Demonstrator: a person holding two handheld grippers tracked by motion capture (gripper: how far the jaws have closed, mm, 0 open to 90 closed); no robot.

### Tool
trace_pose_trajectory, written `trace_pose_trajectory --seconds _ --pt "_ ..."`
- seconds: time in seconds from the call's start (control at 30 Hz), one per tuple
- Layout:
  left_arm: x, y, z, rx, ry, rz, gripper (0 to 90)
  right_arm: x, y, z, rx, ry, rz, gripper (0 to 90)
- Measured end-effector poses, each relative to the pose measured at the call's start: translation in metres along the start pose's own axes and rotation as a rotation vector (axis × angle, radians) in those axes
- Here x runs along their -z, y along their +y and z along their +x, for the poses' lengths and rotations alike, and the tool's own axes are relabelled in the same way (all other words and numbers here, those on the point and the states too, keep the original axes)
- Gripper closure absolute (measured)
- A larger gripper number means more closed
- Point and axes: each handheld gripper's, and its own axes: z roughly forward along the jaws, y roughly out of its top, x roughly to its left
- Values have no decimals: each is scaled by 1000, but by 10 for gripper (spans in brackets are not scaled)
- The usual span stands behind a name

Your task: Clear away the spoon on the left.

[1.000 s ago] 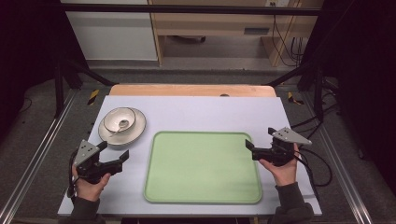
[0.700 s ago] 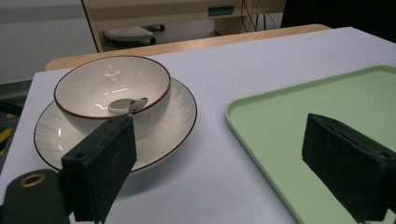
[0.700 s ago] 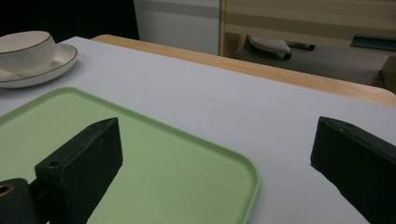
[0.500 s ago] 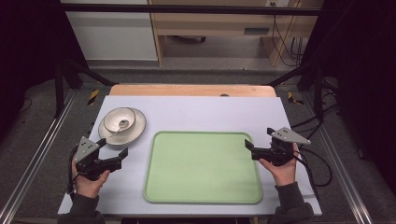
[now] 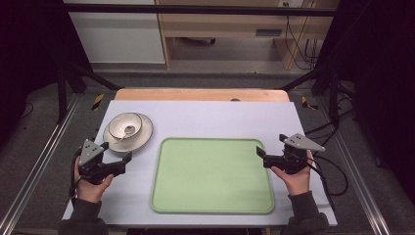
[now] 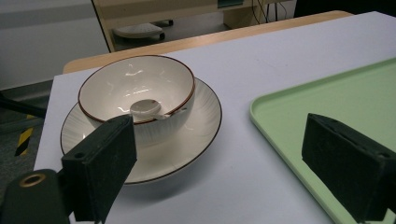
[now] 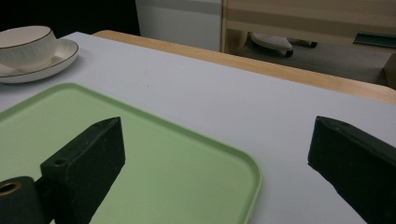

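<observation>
A cream bowl (image 5: 125, 126) with a brown rim sits on a matching plate (image 5: 145, 134) at the table's left, and a pale spoon (image 6: 148, 108) lies inside the bowl (image 6: 135, 88). A light green tray (image 5: 210, 176) lies empty in the middle. My left gripper (image 5: 117, 152) is open just in front of the plate (image 6: 198, 126), jaws wide and empty. My right gripper (image 5: 261, 157) is open at the tray's right edge, low over its near corner (image 7: 163, 154), and holds nothing. In the right gripper view the bowl (image 7: 25, 44) shows far off to the left.
A white mat (image 5: 220, 117) covers the table, with a wooden strip (image 5: 195, 94) along the far edge. Past it stand a shelf unit and cables on the floor. Metal rails run along both sides of the table.
My left gripper has crept forward a little toward the plate. The right gripper has stayed nearly still.
</observation>
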Motion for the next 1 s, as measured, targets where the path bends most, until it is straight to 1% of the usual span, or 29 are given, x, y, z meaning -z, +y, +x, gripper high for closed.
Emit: trace_pose_trajectory --seconds 0.1,0.17,0.33,0.5,0.53,0.63,0.67,0.73,0.8,0.9,0.93,1.0 --pt "-2 1 2 -6 4 4 110 -1 0 1 2 0 5 44" --pt "-5 2 5 -17 11 14 111 -1 0 1 5 1 4 44" --pt "-8 3 9 -24 20 19 123 -1 1 2 12 4 8 45" --pt "-11 5 13 -28 26 18 150 -2 1 3 12 3 16 46" --pt "-13 6 14 -34 27 19 165 -2 1 3 11 0 16 46" --pt "-15 7 14 -43 35 23 171 -2 2 3 12 0 16 47" --pt "-17 6 16 -43 29 28 195 -2 2 3 12 0 16 47" --pt "-19 6 16 -46 28 33 204 -3 2 3 12 1 17 47" --pt "-23 5 18 -55 34 46 235 -4 2 3 11 1 19 48" --pt "-25 4 18 -59 30 50 287 -4 1 3 15 2 27 48" --pt "-27 4 18 -64 35 49 287 -5 1 4 13 2 27 48" --pt "-28 4 18 -70 40 51 318 -6 1 4 15 3 31 48"
